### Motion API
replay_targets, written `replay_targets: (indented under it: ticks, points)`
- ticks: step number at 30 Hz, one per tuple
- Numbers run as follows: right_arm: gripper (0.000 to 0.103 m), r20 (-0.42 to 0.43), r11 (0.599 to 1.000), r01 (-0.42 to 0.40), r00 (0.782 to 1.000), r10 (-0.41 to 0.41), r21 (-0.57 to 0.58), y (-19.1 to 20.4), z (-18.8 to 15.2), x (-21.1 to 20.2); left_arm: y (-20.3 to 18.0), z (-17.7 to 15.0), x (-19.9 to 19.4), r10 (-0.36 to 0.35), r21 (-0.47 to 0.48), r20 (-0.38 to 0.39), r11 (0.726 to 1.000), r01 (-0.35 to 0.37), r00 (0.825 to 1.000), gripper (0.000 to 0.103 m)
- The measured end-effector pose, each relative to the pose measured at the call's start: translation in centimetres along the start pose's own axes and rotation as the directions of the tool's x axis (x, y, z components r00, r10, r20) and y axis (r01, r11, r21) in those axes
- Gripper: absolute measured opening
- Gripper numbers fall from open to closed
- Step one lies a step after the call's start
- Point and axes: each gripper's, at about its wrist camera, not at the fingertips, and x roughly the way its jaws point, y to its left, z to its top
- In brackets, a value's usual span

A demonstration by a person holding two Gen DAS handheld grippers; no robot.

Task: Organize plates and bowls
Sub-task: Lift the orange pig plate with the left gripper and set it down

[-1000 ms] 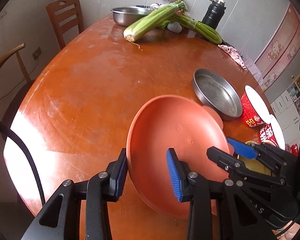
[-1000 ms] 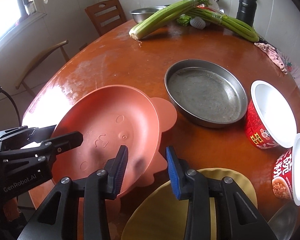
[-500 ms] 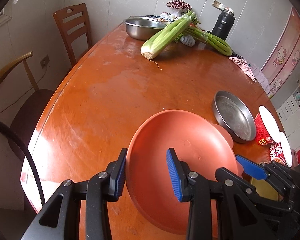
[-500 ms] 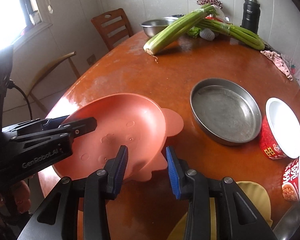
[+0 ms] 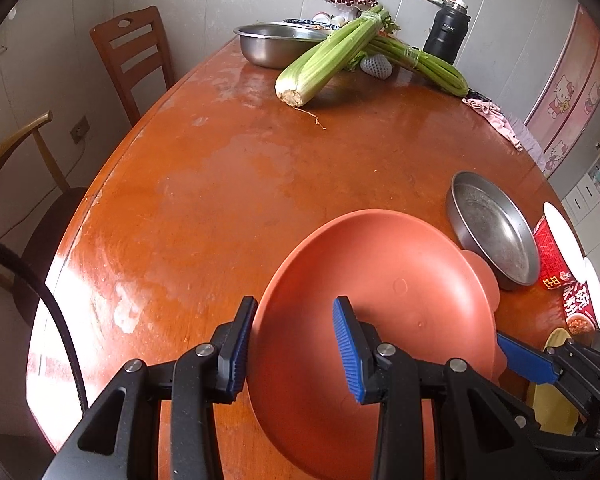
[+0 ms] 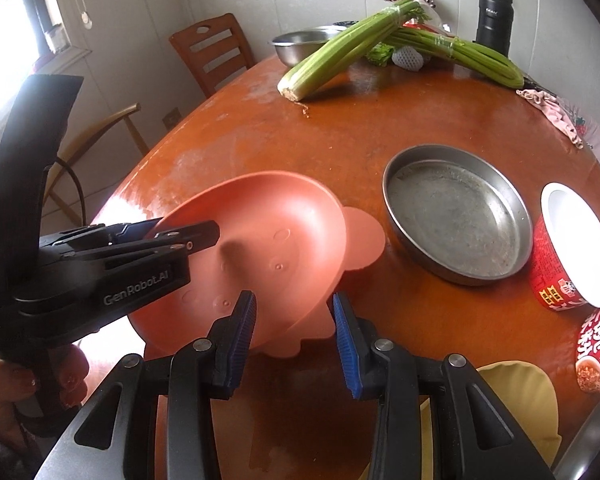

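left gripper (image 5: 294, 346): clamped on near rim of pink plate (image 5: 384, 304)
right gripper (image 6: 294, 334): pinching plate's opposite edge, contact looks likely
plate: tilted, lifted over counter (image 5: 228, 184), beside steel pan (image 6: 456, 216)
noodle cups (image 6: 564, 256): right of pan

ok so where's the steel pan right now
In the right wrist view the steel pan sits on the table, right of centre, between the pink plate and the red noodle cup.
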Motion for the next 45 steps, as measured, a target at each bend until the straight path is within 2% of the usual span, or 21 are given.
replay_targets:
  ticks: [15,17,21,28,39,45]
  points:
    - [0.040,-0.003,0.999,-0.032,0.999,0.032,0.019,-0.5,-0.3,-0.1,0.2,0.0,0.1,-0.006,-0.009,0.000,1.000,0.006,1.000,0.040]
    - [0.040,-0.001,0.999,-0.031,1.000,0.031,0.019,-0.6,-0.4,-0.3,0.2,0.1,-0.2,-0.002,-0.009,0.008,1.000,0.002,1.000,0.044]
    - [0.041,0.014,0.999,-0.033,0.999,0.033,0.023,-0.8,-0.5,-1.0,0.5,0.0,-1.6,0.022,-0.029,0.040,0.999,-0.021,0.999,0.063]
    - [0.041,0.058,0.999,-0.040,0.998,0.040,0.013,-1.7,-0.5,-3.3,0.0,-0.5,-5.5,0.021,-0.039,0.103,0.999,-0.017,0.994,0.066]
    - [0.042,0.091,0.999,-0.024,0.995,0.028,-0.047,-5.0,-1.8,-8.2,-5.3,-2.8,-9.5,-0.057,0.029,0.121,0.998,0.054,0.991,0.067]
    - [0.043,0.105,0.998,0.031,0.994,-0.026,-0.048,-8.4,-3.4,-10.2,-8.5,-5.0,-9.3,-0.079,0.057,0.063,0.996,0.075,0.995,0.067]
